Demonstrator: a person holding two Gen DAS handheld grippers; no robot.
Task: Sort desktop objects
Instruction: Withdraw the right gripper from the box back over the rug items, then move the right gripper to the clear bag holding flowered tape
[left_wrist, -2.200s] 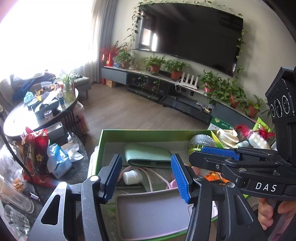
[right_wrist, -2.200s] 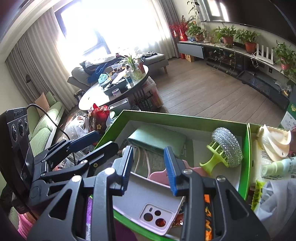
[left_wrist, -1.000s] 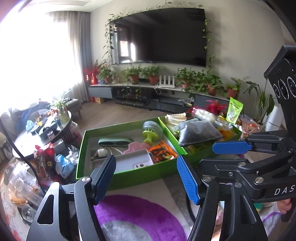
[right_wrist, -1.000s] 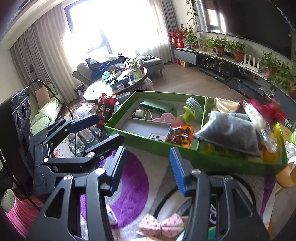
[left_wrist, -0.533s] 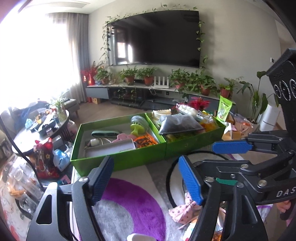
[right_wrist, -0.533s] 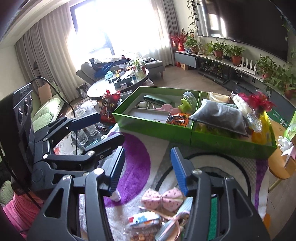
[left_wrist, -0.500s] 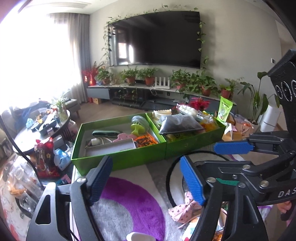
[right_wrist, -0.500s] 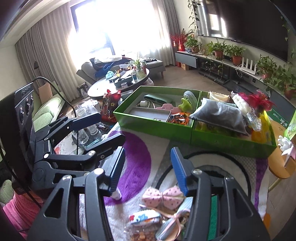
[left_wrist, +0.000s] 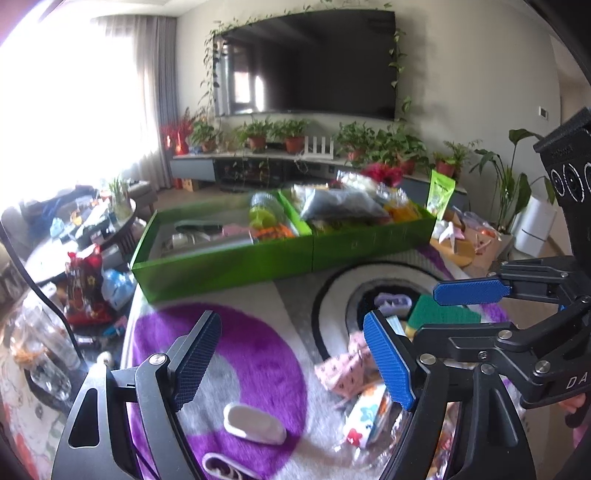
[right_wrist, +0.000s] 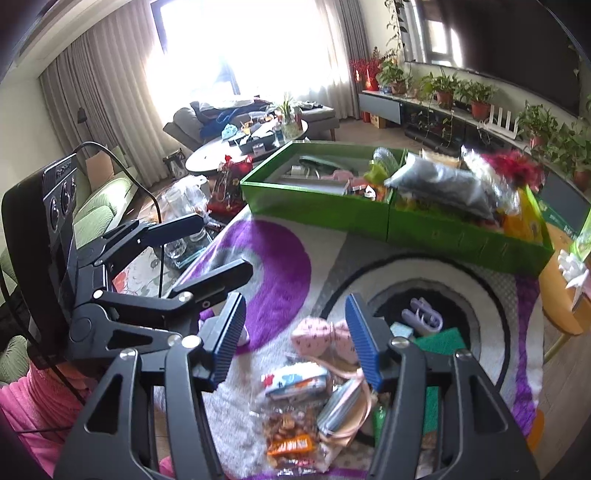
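Note:
Two joined green boxes full of sorted items stand at the far side of a purple, white and black rug. My left gripper is open and empty above a small white oval object. My right gripper is open and empty above a pile: a pink bow, a colourful packet, a snack bag, a green pad and a purple clip.
A round coffee table with clutter and a sofa stand beyond the left edge. Glass jars and a red bag lie left of the rug. An orange stool stands at the right.
Both grippers have pulled back from over the green boxes toward the near side of the rug. The loose pile and the white oval object have come into view under them.

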